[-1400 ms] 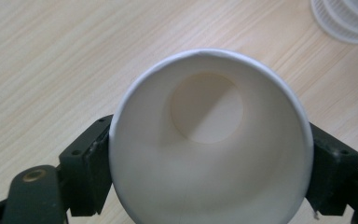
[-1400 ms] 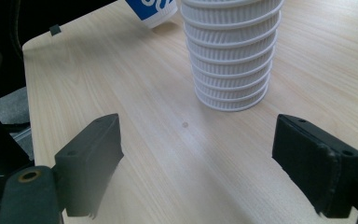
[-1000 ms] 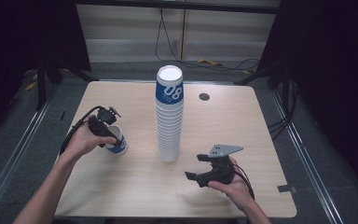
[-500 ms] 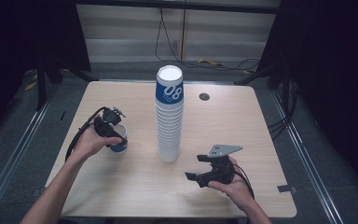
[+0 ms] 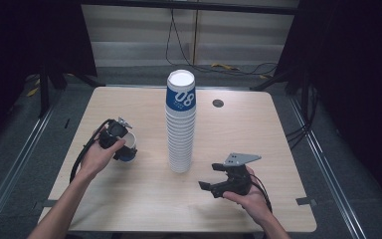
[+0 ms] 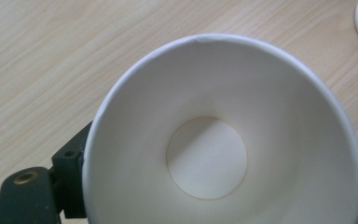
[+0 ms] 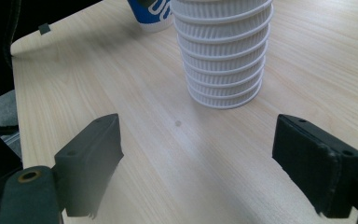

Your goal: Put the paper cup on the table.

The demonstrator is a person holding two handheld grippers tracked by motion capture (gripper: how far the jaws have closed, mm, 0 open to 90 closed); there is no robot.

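A tall stack of white paper cups (image 5: 181, 124), its top cup banded blue, stands in the middle of the wooden table (image 5: 258, 129). Left of it a single blue-and-white paper cup (image 5: 127, 152) stands mouth up, and my left gripper (image 5: 122, 145) is shut on it from above. In the left gripper view the cup's white inside (image 6: 205, 158) lies between the jaws, with one black finger (image 6: 70, 182) against its wall. My right gripper (image 5: 216, 183) rests open near the front edge, right of the stack's foot (image 7: 223, 60). Nothing is between its fingers (image 7: 196, 140).
A small dark round grommet (image 5: 218, 103) sits in the tabletop behind the stack. Cables trail from both grippers. Dark floor, metal rails and stands surround the table. The single cup's blue side (image 7: 151, 14) shows beyond the stack in the right gripper view.
My left hand has shifted slightly with the cup, whose white mouth now faces up. The right gripper has stayed put.
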